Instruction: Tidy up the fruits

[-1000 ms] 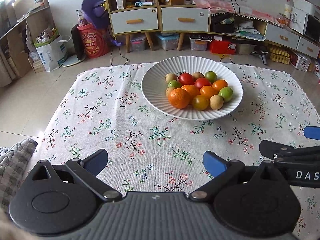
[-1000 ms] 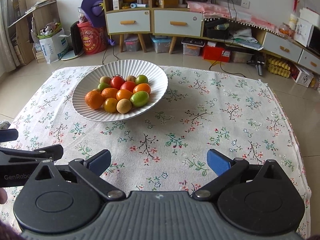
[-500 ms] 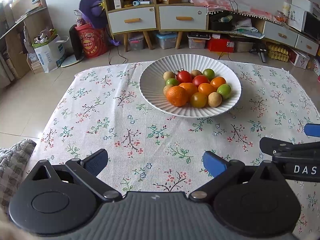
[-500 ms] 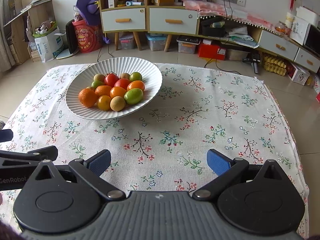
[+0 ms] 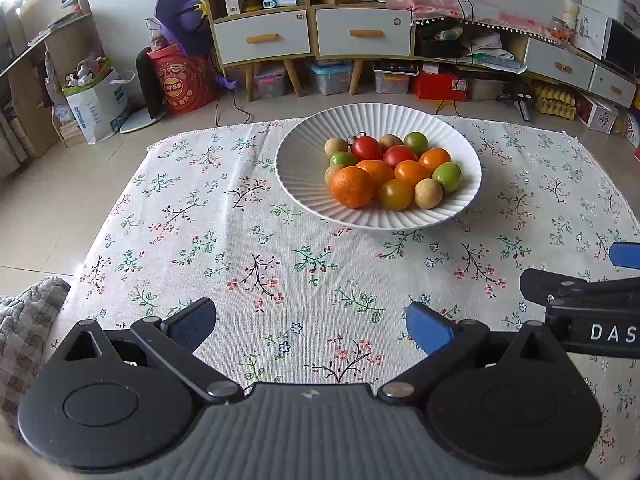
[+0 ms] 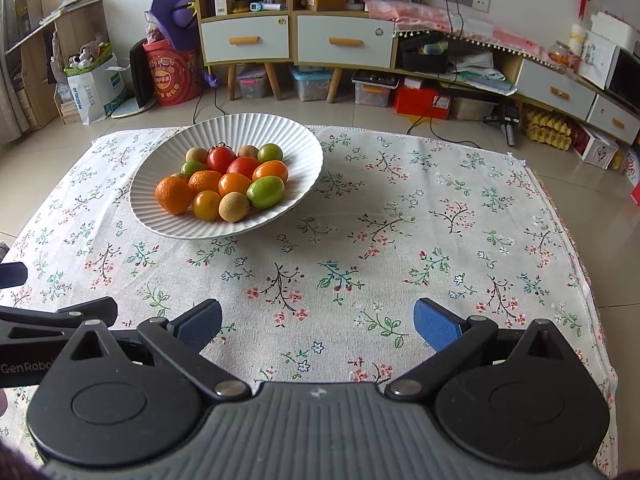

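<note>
A white ribbed bowl (image 5: 304, 168) (image 6: 304, 148) stands on the floral tablecloth and holds several small fruits: an orange (image 5: 351, 186) (image 6: 173, 195), red tomatoes (image 5: 366, 148) (image 6: 221, 158), green ones (image 5: 447, 176) (image 6: 265, 192) and tan ones. My left gripper (image 5: 311, 326) hovers open over the near cloth, well short of the bowl, with nothing between its blue pads. My right gripper (image 6: 318, 324) is also open and empty, near the front edge, with the bowl to its far left. Each gripper's side shows at the edge of the other's view.
The floral tablecloth (image 5: 256, 248) (image 6: 440, 216) covers a low table. A quilted grey cushion (image 5: 24, 320) lies at the near left. Beyond the table stand a drawer cabinet (image 5: 312, 36), a red bucket (image 5: 180, 84), a bag and floor clutter.
Both grippers have pulled back or risen slightly, so the bowl sits farther away and higher in both views. Their jaws have stayed open.
</note>
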